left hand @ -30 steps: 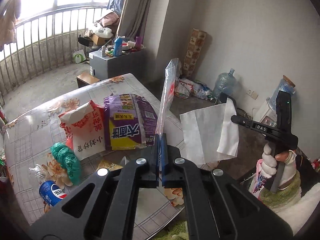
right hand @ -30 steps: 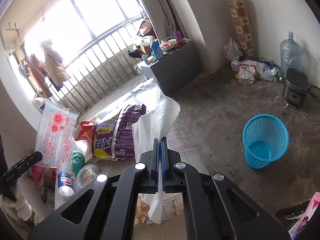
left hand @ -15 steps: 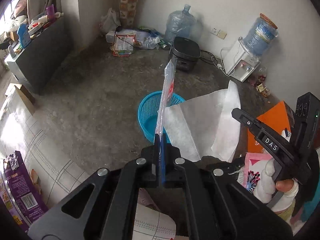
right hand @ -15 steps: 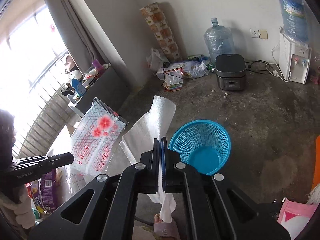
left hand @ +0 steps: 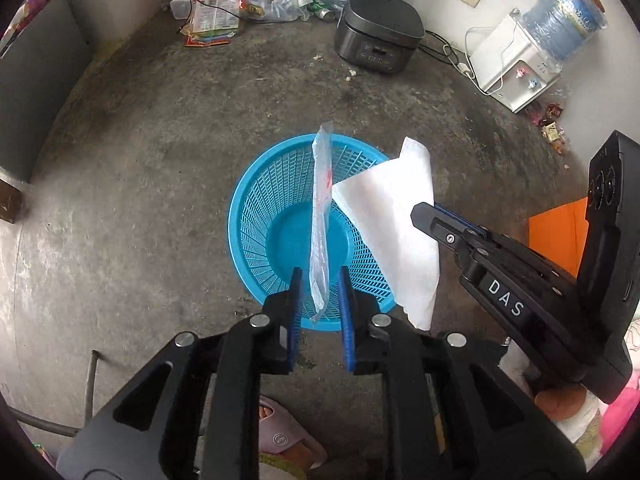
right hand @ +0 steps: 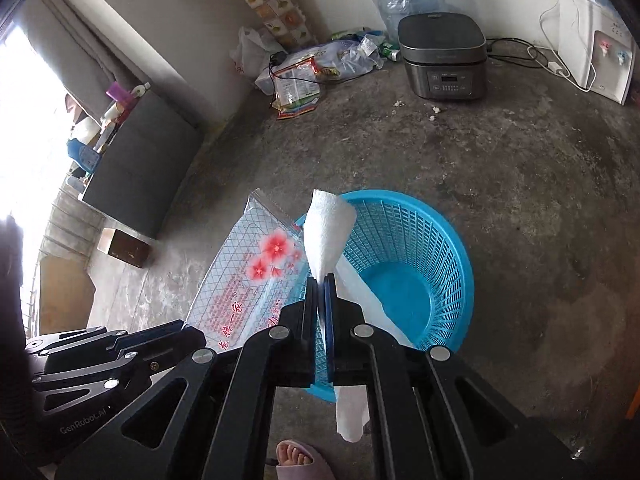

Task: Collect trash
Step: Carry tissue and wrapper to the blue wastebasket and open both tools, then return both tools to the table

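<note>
Above the blue mesh basket (left hand: 256,216) our left gripper (left hand: 320,276) has just been opening, its blue pads clear of the clear plastic wrapper (left hand: 320,216) between them. Our right gripper (right hand: 323,280) pinches a white paper towel (right hand: 326,232) over the basket's near rim. Beyond the basket a grey rice cooker (left hand: 378,32) sits by the wall.

The left gripper (left hand: 320,276) points steeply down. Its jaws have just been opening, and a thin plastic wrapper (left hand: 322,216) stands loose between them. The right gripper (right hand: 322,280) points down too, pinching a white paper towel (right hand: 326,232) tight.
</note>
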The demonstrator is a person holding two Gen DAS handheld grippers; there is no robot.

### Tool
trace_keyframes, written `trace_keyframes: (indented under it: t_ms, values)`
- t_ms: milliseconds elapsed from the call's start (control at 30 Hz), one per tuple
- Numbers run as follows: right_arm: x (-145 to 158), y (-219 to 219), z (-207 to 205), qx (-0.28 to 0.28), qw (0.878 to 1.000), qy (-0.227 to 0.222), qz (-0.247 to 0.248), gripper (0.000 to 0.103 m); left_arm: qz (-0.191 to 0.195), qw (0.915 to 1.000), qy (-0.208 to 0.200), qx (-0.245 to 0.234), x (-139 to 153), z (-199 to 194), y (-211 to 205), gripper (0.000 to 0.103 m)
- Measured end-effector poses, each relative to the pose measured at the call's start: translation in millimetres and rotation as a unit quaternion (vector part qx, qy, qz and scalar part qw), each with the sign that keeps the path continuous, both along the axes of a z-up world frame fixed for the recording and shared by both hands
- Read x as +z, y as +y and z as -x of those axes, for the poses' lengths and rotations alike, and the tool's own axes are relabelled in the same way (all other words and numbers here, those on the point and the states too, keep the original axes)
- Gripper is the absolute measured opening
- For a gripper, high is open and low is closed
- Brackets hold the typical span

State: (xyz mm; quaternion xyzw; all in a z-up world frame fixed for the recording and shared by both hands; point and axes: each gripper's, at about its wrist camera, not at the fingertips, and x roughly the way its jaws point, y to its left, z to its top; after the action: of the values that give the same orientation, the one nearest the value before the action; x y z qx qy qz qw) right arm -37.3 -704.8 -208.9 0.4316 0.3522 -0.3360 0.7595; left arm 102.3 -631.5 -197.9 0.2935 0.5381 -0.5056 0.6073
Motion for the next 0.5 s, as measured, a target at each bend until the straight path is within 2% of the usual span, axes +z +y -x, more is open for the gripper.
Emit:
trace_keyframes:
  t_ms: [33,133,167,233,333,400,500]
  values:
    - [-9,-5,0,-0.008,1.000,0.010,-0.006,0.008,-0.002,1.0000,-0.009,0.001,-3,0,-2,0.035]
    - [-24,-15,4,-0.030,0.999,0.030,-0.007,0.040,0.004,0.9994,-0.033,0.004,-3,0,-2,0.040]
    - [-26,-18,7,-0.036,0.999,0.032,0.001,0.044,0.007,0.9995,-0.030,0.007,0,-1,-1,0.041]
    - [-25,-20,11,-0.043,0.998,0.041,0.012,0.045,0.016,0.9994,-0.027,0.013,9,-7,3,0.044]
    - [-9,-14,24,-0.062,0.997,0.031,0.027,0.045,0.036,0.9986,-0.033,0.020,36,-13,15,0.044]
    - [16,-3,30,-0.069,0.996,0.020,0.057,0.045,0.061,0.9972,-0.038,0.020,65,-17,28,0.044]
    - [70,23,32,-0.064,0.990,-0.008,0.127,0.046,0.112,0.9917,-0.060,0.018,122,-24,57,0.044]
